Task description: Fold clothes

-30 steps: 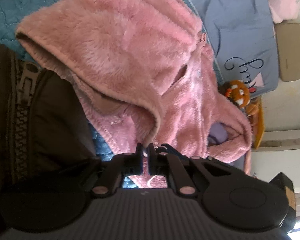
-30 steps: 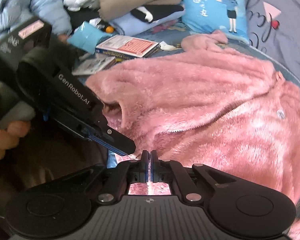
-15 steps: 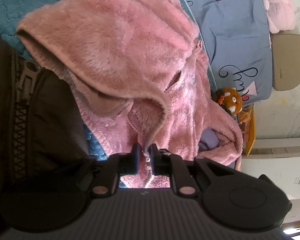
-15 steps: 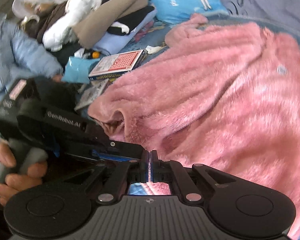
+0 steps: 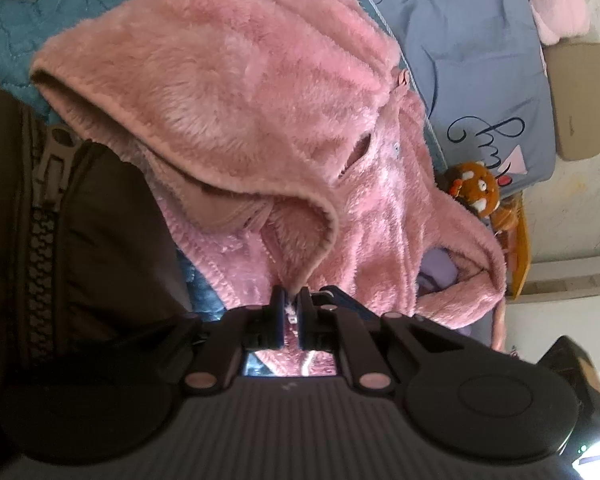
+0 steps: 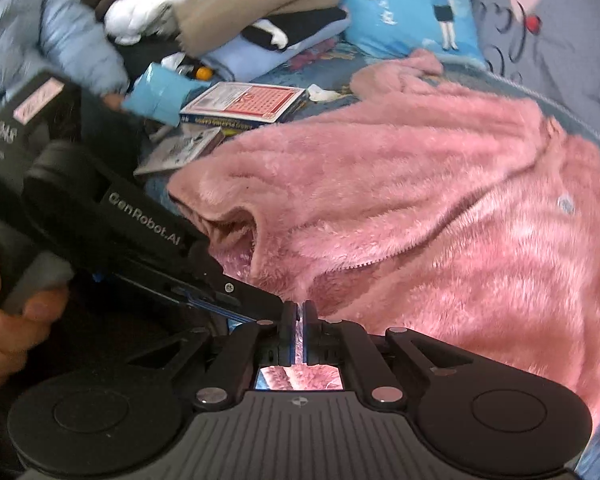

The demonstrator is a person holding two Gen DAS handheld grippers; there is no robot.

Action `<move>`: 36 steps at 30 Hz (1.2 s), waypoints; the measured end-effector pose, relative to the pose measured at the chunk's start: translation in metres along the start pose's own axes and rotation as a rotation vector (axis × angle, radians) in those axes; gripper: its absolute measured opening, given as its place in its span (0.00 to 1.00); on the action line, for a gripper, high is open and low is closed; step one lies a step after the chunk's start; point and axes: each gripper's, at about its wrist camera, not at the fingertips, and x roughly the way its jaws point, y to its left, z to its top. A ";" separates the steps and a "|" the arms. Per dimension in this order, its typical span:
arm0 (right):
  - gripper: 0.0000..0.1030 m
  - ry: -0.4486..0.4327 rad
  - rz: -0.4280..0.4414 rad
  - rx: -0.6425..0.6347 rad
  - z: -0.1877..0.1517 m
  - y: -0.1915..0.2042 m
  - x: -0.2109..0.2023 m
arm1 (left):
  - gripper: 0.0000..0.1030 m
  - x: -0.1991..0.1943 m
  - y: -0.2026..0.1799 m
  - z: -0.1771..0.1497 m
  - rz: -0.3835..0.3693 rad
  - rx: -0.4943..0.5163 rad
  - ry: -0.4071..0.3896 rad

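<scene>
Pink fleece jacket [image 5: 260,120] lies spread on the teal quilt [image 5: 4,40] straight ahead of both tongs, its near hem corner pinched by each. Left gripper [image 5: 290,304]: the jaws stand nearly closed on a thin bit of the hem by the zipper end; a second ago they looked shut tight, then stood a little wider half a second back, so the hold seems to have been adjusted, not dropped. Beside it on the left hangs a dark zipped jacket [image 5: 80,220], apparently the person's own. The front flap of the fleece stands curled up just beyond the fingertips, more raised than a second ago. Right gripper [image 6: 299,312]: clamped on a strip of pink fabric throughout, tips almost touching the left tool's tip, which a hand [image 6: 4,300] steers in from the left. Right view has swung about in the last second, books [image 6: 244,104] sliding across, so both tongs are moving the corner together. Judgement: a fold of this hem is under way; the jacket is not folded flat now.
</scene>
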 end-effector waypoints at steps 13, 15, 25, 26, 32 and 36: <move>0.00 -0.015 -0.079 -0.030 0.003 0.004 0.000 | 0.05 -0.004 0.003 -0.001 -0.011 0.015 0.002; 0.00 -0.028 -0.189 -0.089 0.002 0.006 0.003 | 0.05 -0.003 0.001 -0.002 0.010 0.033 0.007; 0.07 0.042 0.130 0.021 0.008 -0.032 0.002 | 0.05 -0.006 0.003 -0.003 0.005 0.042 0.011; 0.07 0.053 0.182 0.034 0.008 -0.038 0.006 | 0.05 -0.007 0.003 -0.003 0.005 0.047 0.013; 0.14 0.108 0.342 -0.083 0.011 -0.055 0.026 | 0.05 -0.008 0.001 -0.006 0.030 0.076 0.022; 0.17 0.181 0.410 -0.198 0.017 -0.058 0.038 | 0.05 -0.008 0.000 -0.007 0.047 0.093 0.028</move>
